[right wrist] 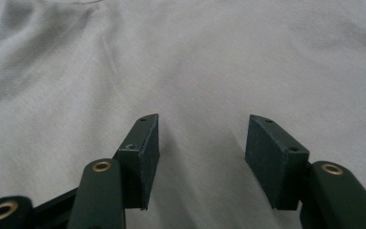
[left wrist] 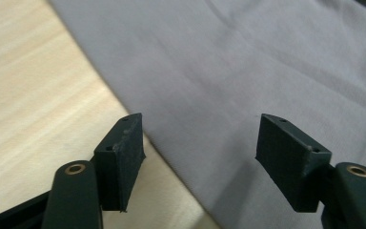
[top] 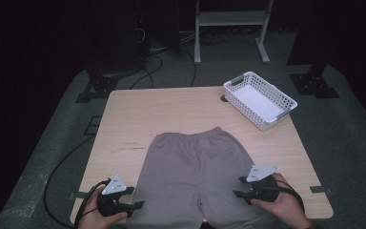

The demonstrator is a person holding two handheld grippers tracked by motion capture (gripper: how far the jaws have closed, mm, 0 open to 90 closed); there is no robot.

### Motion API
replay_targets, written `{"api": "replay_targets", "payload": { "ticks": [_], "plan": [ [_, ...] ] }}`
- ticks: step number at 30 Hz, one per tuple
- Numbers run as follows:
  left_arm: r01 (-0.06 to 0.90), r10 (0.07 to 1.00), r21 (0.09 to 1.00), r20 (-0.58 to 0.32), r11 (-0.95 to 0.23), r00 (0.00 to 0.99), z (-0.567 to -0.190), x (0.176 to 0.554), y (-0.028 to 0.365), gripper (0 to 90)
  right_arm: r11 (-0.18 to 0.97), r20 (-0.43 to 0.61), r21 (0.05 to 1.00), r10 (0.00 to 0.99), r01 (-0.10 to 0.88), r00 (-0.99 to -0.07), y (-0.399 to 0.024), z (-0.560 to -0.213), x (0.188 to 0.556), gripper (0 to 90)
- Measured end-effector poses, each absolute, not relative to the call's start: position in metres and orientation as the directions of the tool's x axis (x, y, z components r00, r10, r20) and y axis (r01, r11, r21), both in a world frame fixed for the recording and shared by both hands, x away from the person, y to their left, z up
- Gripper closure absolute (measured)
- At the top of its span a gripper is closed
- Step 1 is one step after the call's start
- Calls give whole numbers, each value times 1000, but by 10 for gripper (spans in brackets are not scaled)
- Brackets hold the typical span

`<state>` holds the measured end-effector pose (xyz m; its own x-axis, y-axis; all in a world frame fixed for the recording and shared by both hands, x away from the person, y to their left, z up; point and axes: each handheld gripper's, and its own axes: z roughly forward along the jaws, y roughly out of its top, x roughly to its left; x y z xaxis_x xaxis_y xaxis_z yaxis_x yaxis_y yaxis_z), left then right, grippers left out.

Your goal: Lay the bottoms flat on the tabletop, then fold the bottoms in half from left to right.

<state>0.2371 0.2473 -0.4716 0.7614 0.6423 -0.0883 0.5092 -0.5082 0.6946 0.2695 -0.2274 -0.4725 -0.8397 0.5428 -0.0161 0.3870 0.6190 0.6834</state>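
Note:
A pair of grey shorts (top: 195,167) lies flat on the wooden table (top: 147,109), waistband at the far side and legs toward the near edge. My left gripper (top: 138,196) sits at the outer edge of the left leg. In the left gripper view the left gripper (left wrist: 198,157) stands open over the hem line of the shorts (left wrist: 248,62), one jaw above bare table (left wrist: 28,95), nothing pinched. My right gripper (top: 238,186) rests at the right leg's outer side. In the right gripper view the right gripper (right wrist: 200,152) is open above the shorts (right wrist: 195,57).
A white plastic basket (top: 259,99) stands at the far right corner of the table. Beyond the table are a metal stand's legs (top: 231,33) and cables on the grey floor.

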Motion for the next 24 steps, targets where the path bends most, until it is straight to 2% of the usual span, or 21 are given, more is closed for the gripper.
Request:
{"api": "replay_targets", "payload": {
  "ticks": [10, 12, 13, 17, 19, 22, 24],
  "plan": [
    [485, 640, 688, -39, -540, 768, -473, 235, 239, 249, 620, -16, 682, 545, 389, -839, -228, -474, 270, 445],
    [462, 642, 684, 11, -564, 767, -474, 235, 236, 258, 620, -15, 681, 545, 390, -838, -228, -474, 269, 444],
    [464, 645, 688, 7, -558, 764, -473, 234, 234, 272, 620, -15, 681, 545, 391, -838, -228, -474, 269, 444],
    [453, 631, 693, 2, -560, 776, -471, 233, 231, 542, 620, -14, 680, 545, 391, -838, -227, -474, 270, 444],
    [452, 626, 694, -2, -560, 780, -471, 233, 231, 648, 621, -15, 679, 545, 392, -838, -227, -474, 270, 443],
    [468, 632, 695, -26, -545, 775, -471, 236, 230, 792, 620, -15, 679, 546, 392, -838, -227, -474, 270, 444],
    [476, 638, 696, -34, -537, 769, -471, 238, 229, 856, 620, -14, 680, 545, 392, -838, -227, -474, 270, 444]
  ]
}}
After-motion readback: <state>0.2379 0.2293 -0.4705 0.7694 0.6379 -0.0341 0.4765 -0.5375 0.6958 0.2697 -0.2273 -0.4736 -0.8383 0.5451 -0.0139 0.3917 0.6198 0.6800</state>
